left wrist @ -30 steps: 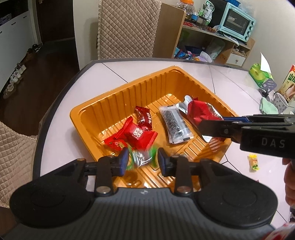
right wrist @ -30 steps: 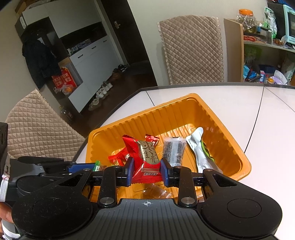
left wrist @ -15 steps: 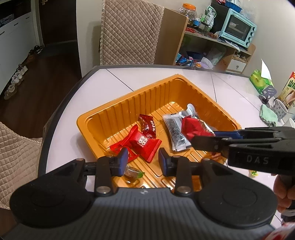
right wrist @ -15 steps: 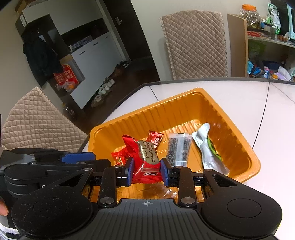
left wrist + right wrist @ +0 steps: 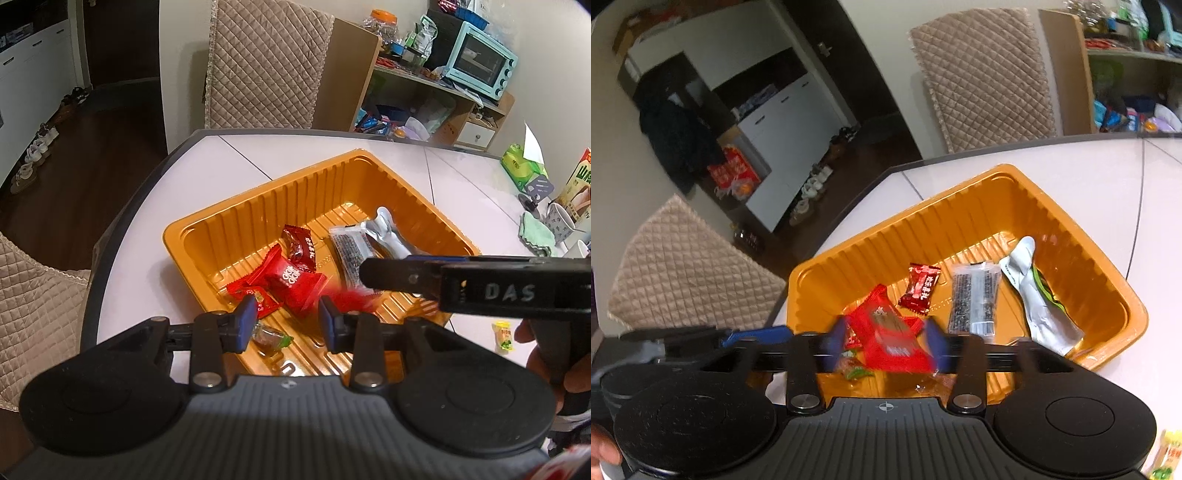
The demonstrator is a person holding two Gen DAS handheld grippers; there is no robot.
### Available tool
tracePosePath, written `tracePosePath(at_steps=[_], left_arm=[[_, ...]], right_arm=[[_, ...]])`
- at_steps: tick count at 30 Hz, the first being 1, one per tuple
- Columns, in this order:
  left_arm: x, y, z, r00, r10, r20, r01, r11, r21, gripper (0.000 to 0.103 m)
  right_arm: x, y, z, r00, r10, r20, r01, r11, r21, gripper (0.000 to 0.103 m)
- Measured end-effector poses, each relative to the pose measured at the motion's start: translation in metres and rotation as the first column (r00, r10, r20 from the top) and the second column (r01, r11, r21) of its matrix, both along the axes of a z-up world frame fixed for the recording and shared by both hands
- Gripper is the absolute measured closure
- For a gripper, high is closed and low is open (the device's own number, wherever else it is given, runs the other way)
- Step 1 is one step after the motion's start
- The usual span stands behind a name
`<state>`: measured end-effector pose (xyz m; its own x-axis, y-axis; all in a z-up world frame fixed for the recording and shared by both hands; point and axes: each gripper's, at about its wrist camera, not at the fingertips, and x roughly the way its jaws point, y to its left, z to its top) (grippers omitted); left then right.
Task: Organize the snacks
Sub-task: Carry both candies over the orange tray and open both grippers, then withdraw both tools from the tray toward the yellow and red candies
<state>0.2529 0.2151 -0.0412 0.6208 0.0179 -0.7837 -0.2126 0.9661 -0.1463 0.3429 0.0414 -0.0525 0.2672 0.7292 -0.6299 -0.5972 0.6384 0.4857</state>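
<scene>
An orange ribbed tray (image 5: 258,206) sits on the white table and holds several snacks: red candy packets (image 5: 291,280), a dark red packet (image 5: 299,245), a black-speckled bar (image 5: 349,251), a silver pouch (image 5: 388,232) and a small green-tipped candy (image 5: 271,336). My left gripper (image 5: 287,325) is open and empty over the tray's near edge. My right gripper (image 5: 884,343) has its jaws spread, and a red snack packet (image 5: 890,343) is blurred between them, falling loose into the tray (image 5: 960,206). The right gripper shows from the side in the left wrist view (image 5: 369,275).
A small yellow candy (image 5: 503,334) lies on the table right of the tray. A green packet (image 5: 522,166), a carton, a cup and a green cloth stand at the far right. Quilted chairs stand at the table's far side and left.
My right gripper has opened and the red packet it held is dropping into the tray. My left gripper, which let go of the green-tipped candy earlier, has pulled back a little.
</scene>
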Motion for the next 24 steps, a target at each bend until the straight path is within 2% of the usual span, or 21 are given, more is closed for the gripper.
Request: tracePosePath(at_steps=[5,15,24], left_arm=[[-0.006,-0.002,0.002,1.0,0.0,0.0,0.0,1.0,-0.008,0.066],[-0.027,-0.017,0.011,1.0,-0.013,0.015,0.014,1.0,-0.027,0.059],[-0.051,-0.035,0.024,0.999,-0.032,0.035,0.033,0.999,-0.027,0.057]], right_arm=[[-0.004,-0.007,0.007,0.999,-0.006,0.034,0.006,1.0,-0.01,0.04],[-0.02,-0.04,0.011,0.998,-0.054,0.038,0.056,0.998,-0.037,0.04],[-0.049,-0.081,0.02,0.993,-0.116,0.032,0.116,0.993,-0.013,0.032]])
